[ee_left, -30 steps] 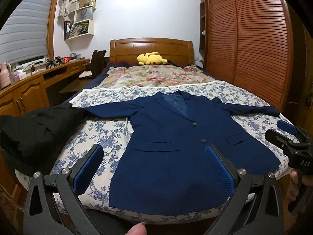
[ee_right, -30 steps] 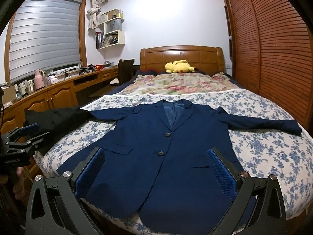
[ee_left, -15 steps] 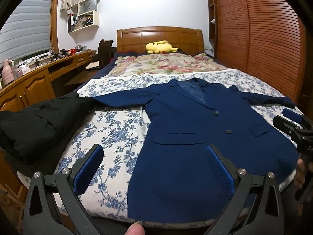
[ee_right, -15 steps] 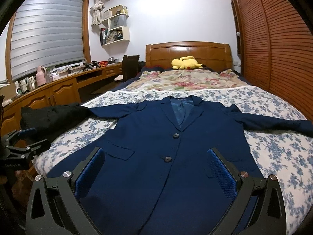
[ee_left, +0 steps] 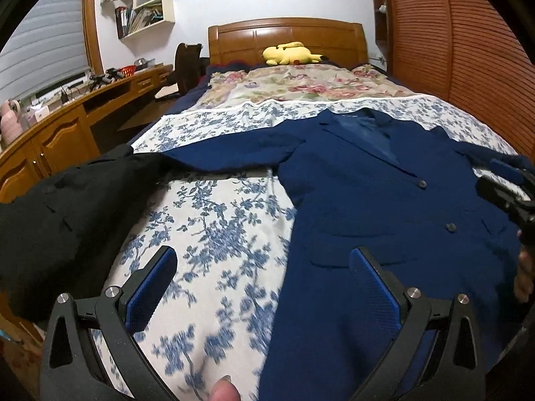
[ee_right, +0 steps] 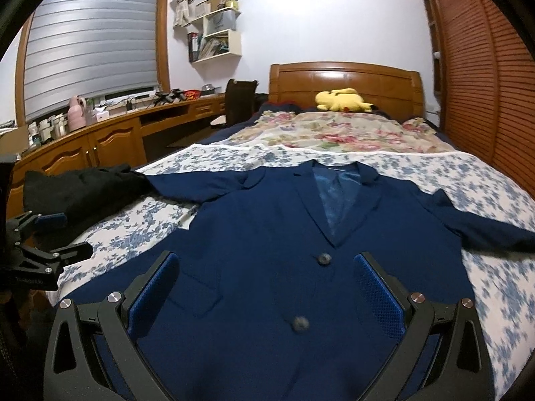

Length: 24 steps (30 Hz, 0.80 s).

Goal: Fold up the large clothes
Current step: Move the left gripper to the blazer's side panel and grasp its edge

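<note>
Navy-blue woven suit jacket (ee_right: 267, 267) lies flat, buttoned, on the floral bedsheet (ee_left: 214, 234), and we have brought both gaping, empty grippers, left (ee_left: 264, 287) and right (ee_right: 264, 287), closer over its hem, so folding can start.

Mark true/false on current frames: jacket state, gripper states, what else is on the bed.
1. The blue jacket lies face up, sleeves spread. True.
2. The left gripper is shut on the jacket. False: its jaws stand open, holding nothing.
3. The right gripper is open over the jacket front. True.
4. A black garment lies at the bed's left edge. True.
5. The yellow plush toy sits on the jacket. False: it lies by the headboard.
</note>
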Each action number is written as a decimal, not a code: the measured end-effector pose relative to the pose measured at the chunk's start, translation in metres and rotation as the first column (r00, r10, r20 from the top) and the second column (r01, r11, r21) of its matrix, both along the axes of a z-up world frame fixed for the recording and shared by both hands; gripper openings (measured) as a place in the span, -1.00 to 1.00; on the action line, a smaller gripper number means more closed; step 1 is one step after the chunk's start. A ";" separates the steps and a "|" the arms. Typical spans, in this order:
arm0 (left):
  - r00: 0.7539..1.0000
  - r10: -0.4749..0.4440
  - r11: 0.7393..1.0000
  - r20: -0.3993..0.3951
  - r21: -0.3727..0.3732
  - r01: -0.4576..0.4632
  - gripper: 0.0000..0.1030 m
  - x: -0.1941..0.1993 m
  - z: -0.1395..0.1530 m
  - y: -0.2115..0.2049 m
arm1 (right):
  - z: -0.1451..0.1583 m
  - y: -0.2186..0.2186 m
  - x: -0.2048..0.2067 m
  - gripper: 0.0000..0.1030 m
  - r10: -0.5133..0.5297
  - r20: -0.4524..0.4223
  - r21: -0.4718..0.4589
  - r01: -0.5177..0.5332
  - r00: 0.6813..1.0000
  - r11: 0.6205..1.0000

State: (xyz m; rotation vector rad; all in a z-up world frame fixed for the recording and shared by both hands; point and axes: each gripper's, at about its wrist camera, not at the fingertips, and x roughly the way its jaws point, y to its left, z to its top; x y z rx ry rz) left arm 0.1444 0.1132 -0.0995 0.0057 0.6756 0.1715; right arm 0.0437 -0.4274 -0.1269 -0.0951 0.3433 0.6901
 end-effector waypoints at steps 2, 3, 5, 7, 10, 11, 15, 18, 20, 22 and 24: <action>1.000 0.010 1.000 -0.002 -0.023 -0.010 1.00 0.011 0.001 0.012 | 0.000 0.013 0.016 1.00 0.019 -0.009 -0.013 -0.020 1.000 1.000; 1.000 0.011 0.999 -0.003 -0.038 -0.011 1.00 0.017 0.001 0.017 | -0.002 0.017 0.024 1.00 0.029 -0.018 -0.021 -0.030 0.999 0.999; 1.000 0.007 0.999 -0.017 -0.053 -0.008 1.00 0.029 0.001 0.025 | -0.005 0.029 0.041 1.00 0.037 -0.033 -0.041 -0.039 0.999 0.998; 0.999 0.007 0.999 -0.033 -0.043 -0.009 1.00 0.042 0.000 0.034 | -0.009 0.038 0.054 1.00 0.036 -0.040 -0.067 -0.039 0.999 0.997; 0.999 0.026 1.000 -0.023 -0.010 -0.026 1.00 0.060 0.003 0.048 | -0.024 0.040 0.067 1.00 0.052 -0.072 -0.073 -0.057 0.996 0.996; 0.999 0.028 0.999 -0.022 -0.014 -0.029 1.00 0.066 0.003 0.053 | -0.032 0.041 0.071 1.00 0.065 -0.108 -0.072 -0.073 0.992 0.995; 0.999 0.034 0.998 -0.032 -0.057 -0.036 1.00 0.093 0.004 0.075 | -0.037 0.037 0.079 1.00 0.080 -0.164 -0.067 -0.092 0.983 0.994; 0.998 0.033 0.997 -0.055 -0.065 -0.037 1.00 0.121 0.001 0.088 | -0.033 0.031 0.077 1.00 0.081 -0.148 -0.066 -0.092 0.986 0.994; 0.997 0.041 0.997 -0.069 -0.059 -0.045 1.00 0.140 -0.004 0.095 | -0.034 0.030 0.075 1.00 0.080 -0.139 -0.071 -0.091 0.987 0.993; 0.996 0.051 0.995 -0.075 -0.077 -0.057 0.98 0.155 -0.009 0.104 | -0.034 0.028 0.075 1.00 0.079 -0.140 -0.070 -0.090 0.987 0.993; 0.996 0.049 0.993 -0.080 -0.104 -0.057 0.94 0.169 -0.015 0.112 | -0.036 0.033 0.076 1.00 0.077 -0.145 -0.066 -0.087 0.986 0.994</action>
